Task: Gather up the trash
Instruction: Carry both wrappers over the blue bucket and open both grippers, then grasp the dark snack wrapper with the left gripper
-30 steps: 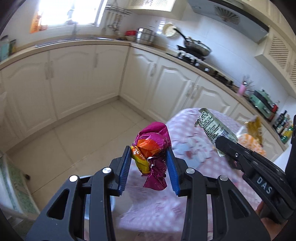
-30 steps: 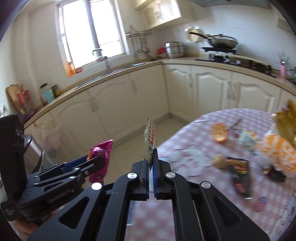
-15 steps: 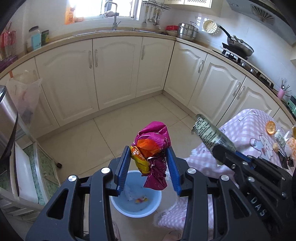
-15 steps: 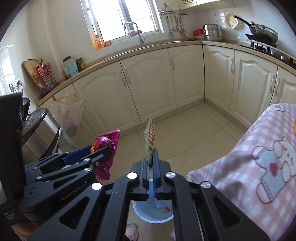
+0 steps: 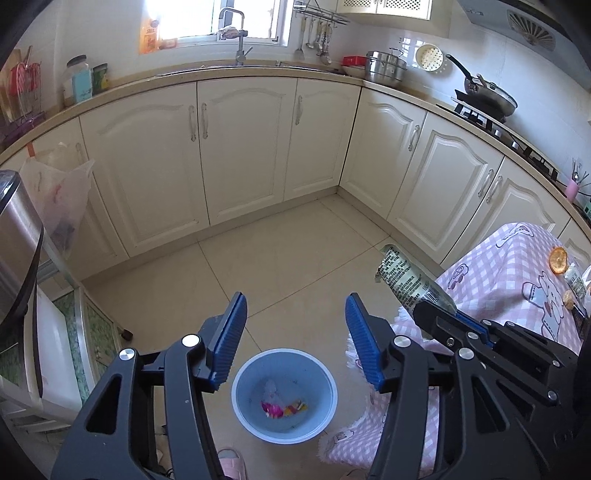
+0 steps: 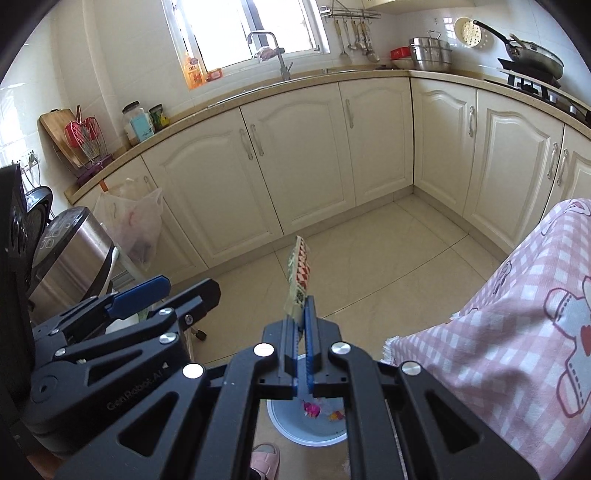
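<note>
The left gripper (image 5: 293, 332), jaws now wide, has dropped its crinkled wrapper (image 5: 275, 408) into the round bin (image 5: 243, 380); the right gripper (image 6: 302, 314) still pinches a flat packet (image 6: 298, 273).

A home kitchen: cream cabinets (image 5: 243, 147) wrap the corner under a counter, with the sink tap (image 5: 238, 33) below the window, a wok on the gas hob (image 5: 487, 99) to its right, and hanging utensils (image 6: 354, 37) between.
</note>
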`<act>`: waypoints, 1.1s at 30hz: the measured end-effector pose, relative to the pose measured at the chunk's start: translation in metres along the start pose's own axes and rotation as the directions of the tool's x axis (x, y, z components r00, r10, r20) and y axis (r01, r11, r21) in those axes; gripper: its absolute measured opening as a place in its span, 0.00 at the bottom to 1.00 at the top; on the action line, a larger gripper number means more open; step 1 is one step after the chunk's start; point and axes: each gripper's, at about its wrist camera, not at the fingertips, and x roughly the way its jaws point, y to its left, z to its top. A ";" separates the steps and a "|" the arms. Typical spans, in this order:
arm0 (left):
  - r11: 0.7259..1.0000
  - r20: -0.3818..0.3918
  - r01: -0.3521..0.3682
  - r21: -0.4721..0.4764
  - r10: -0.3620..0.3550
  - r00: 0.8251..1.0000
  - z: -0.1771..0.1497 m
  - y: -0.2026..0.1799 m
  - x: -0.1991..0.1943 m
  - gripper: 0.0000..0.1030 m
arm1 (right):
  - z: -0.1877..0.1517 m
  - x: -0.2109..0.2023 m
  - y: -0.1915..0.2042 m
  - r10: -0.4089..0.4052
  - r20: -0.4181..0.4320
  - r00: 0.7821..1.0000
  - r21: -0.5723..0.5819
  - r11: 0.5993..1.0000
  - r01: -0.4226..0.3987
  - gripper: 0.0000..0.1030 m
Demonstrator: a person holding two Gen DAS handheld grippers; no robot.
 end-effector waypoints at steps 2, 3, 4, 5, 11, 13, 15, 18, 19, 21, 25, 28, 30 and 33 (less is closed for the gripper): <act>1.000 0.003 -0.001 -0.004 0.001 1.000 0.000 0.001 -0.001 0.52 | -0.001 0.001 -0.001 0.004 0.002 1.000 0.003 1.000 -0.004 0.04; 1.000 0.006 -0.001 -0.006 0.001 1.000 0.001 0.002 -0.002 0.52 | 0.000 0.001 -0.001 0.007 0.002 1.000 0.005 1.000 -0.007 0.04; 1.000 0.010 -0.004 -0.007 0.004 1.000 0.002 0.001 -0.003 0.52 | 0.000 0.002 0.000 0.010 0.006 1.000 0.008 1.000 -0.010 0.04; 1.000 0.016 -0.006 -0.007 0.006 1.000 0.003 0.002 -0.005 0.52 | 0.000 0.002 -0.001 0.014 0.010 1.000 0.009 1.000 -0.014 0.04; 1.000 0.042 -0.021 -0.012 0.022 0.999 0.007 0.006 -0.013 0.52 | 0.006 0.007 0.003 0.045 0.041 0.998 0.027 0.999 -0.046 0.07; 1.000 0.047 -0.027 -0.011 0.028 0.998 0.008 0.007 -0.014 0.52 | 0.007 0.009 0.003 0.049 0.043 0.998 0.033 0.998 -0.050 0.07; 1.000 0.049 -0.029 -0.012 0.029 0.998 0.009 0.008 -0.015 0.52 | 0.008 0.008 0.004 0.044 0.052 0.998 0.030 0.999 -0.046 0.07; 1.000 0.051 -0.026 -0.014 0.027 0.998 0.008 0.009 -0.017 0.52 | 0.009 0.003 0.006 0.028 0.063 0.998 0.021 0.999 -0.030 0.09; 1.000 0.053 -0.023 -0.013 0.024 0.998 0.008 0.008 -0.019 0.52 | 0.010 0.000 0.006 0.016 0.068 0.998 0.017 1.000 -0.017 0.11; 1.000 0.060 -0.016 -0.012 0.017 0.998 0.009 0.004 -0.023 0.52 | 0.011 -0.010 0.006 -0.011 0.086 0.996 0.011 1.000 0.010 0.14; 1.000 0.083 0.014 -0.003 -0.013 0.997 0.012 -0.008 -0.036 0.53 | 0.014 -0.037 0.001 -0.067 0.130 0.989 0.011 0.998 0.066 0.18; 0.999 0.101 0.047 0.010 -0.048 0.994 0.016 -0.023 -0.046 0.53 | 0.016 -0.061 -0.008 -0.122 0.160 0.979 0.017 0.992 0.121 0.19; 0.997 0.115 0.067 0.030 -0.070 0.991 0.017 -0.037 -0.054 0.53 | 0.017 -0.077 -0.017 -0.153 0.179 0.972 0.029 0.988 0.150 0.19; 0.993 0.130 0.097 0.061 -0.104 0.986 0.017 -0.061 -0.065 0.54 | 0.016 -0.107 -0.036 -0.193 0.215 0.957 0.059 0.981 0.185 0.20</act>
